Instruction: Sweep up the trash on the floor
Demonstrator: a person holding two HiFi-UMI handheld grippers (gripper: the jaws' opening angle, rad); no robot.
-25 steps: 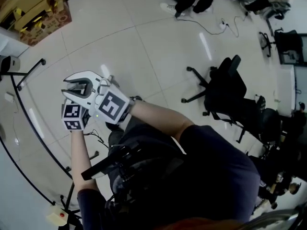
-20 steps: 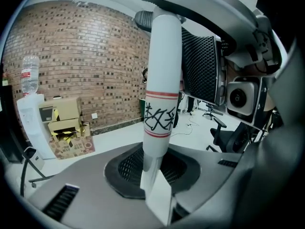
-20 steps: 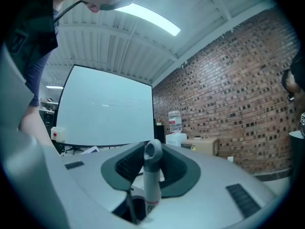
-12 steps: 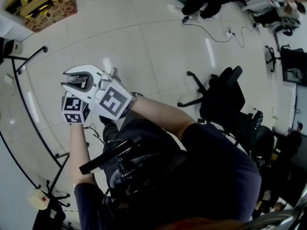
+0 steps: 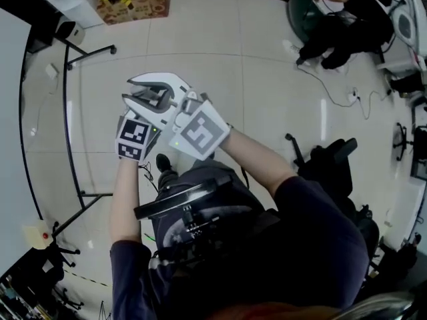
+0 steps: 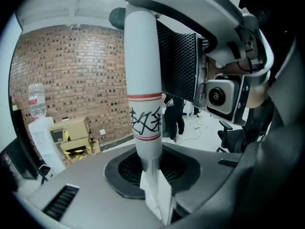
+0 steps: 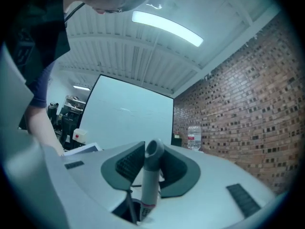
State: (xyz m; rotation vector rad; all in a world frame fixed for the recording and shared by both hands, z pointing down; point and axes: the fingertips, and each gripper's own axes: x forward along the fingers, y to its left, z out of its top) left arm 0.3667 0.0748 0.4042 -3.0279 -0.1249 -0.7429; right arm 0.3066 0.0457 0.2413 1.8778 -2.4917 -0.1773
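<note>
Bright ceiling strip light (image 7: 167, 27); floor (image 5: 267, 79) glare; fisheye edges.

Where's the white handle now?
In the left gripper view the white handle rises between the left gripper's jaws; the right gripper clamps it higher up, near its capped top.

Smooth, faintly glossy white tubular handle with red bands (image 6: 142, 56), its matt grey end cap (image 7: 153, 151), dark grid-textured finger pads (image 6: 127, 168), glossy white floor tiles (image 5: 220, 52) mirroring lamps, rough matt red-brown brick wall (image 6: 71, 75), dull brown cardboard boxes (image 6: 76, 132), clear plastic bottle (image 6: 35, 99)
</note>
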